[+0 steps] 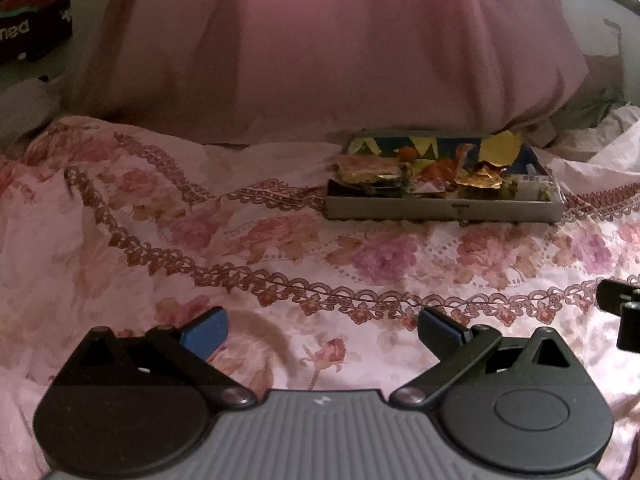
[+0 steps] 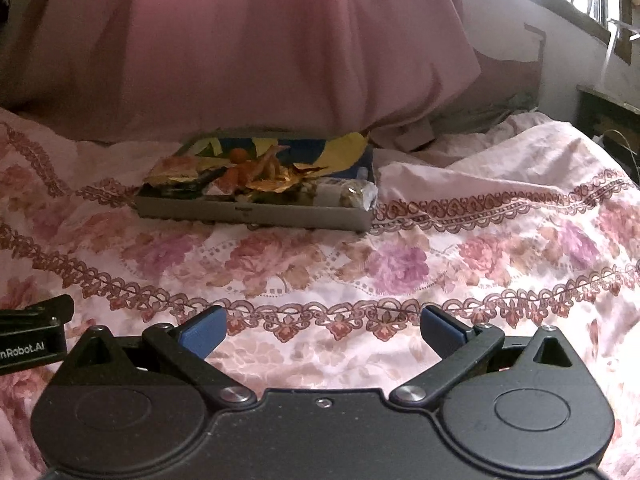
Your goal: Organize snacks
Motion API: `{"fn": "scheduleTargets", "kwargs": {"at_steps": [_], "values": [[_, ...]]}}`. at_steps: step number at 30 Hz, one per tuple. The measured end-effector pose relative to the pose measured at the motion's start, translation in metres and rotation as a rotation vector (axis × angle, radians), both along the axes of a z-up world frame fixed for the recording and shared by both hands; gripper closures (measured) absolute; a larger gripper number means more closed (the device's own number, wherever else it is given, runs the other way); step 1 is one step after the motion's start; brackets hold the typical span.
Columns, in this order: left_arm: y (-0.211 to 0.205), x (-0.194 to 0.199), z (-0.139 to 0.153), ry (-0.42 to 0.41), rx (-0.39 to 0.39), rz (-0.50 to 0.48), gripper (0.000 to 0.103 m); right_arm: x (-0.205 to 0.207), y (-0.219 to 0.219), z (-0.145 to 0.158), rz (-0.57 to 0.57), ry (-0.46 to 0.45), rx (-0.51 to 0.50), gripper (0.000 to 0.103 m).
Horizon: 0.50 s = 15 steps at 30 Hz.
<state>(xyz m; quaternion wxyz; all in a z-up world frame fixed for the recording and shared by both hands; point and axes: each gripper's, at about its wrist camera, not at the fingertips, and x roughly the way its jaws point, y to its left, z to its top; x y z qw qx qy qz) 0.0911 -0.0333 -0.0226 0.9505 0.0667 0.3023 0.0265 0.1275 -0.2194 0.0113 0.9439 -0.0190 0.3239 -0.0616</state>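
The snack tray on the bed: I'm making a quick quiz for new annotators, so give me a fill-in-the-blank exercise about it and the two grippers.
1. The grey tray of snacks rests on a floral ____.
2. The left gripper has its jaws ____, holding nothing.
3. Behind the tray hangs a ____ curtain.
4. The right gripper is ____ the tray, not touching it.

Missing words: bedspread; open; pink; short of

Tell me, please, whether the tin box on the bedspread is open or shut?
Open. The tin box has its patterned lid raised behind it, and snack wrappers show piled above its rim in both wrist views.
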Motion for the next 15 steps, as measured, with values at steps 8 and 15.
{"fn": "scheduleTargets", "kwargs": {"at_steps": [8,15], "values": [[0.0008,-0.0050,0.0025,-0.015,-0.002,-0.003,0.000,-0.0059,0.0064,0.0018,0.022,-0.018,-0.038,0.001],[0.0022,-0.0053,0.0032,-0.015,-0.007,-0.004,0.000,-0.0077,0.0095,0.0027,0.024,-0.027,-0.051,0.001]]}}
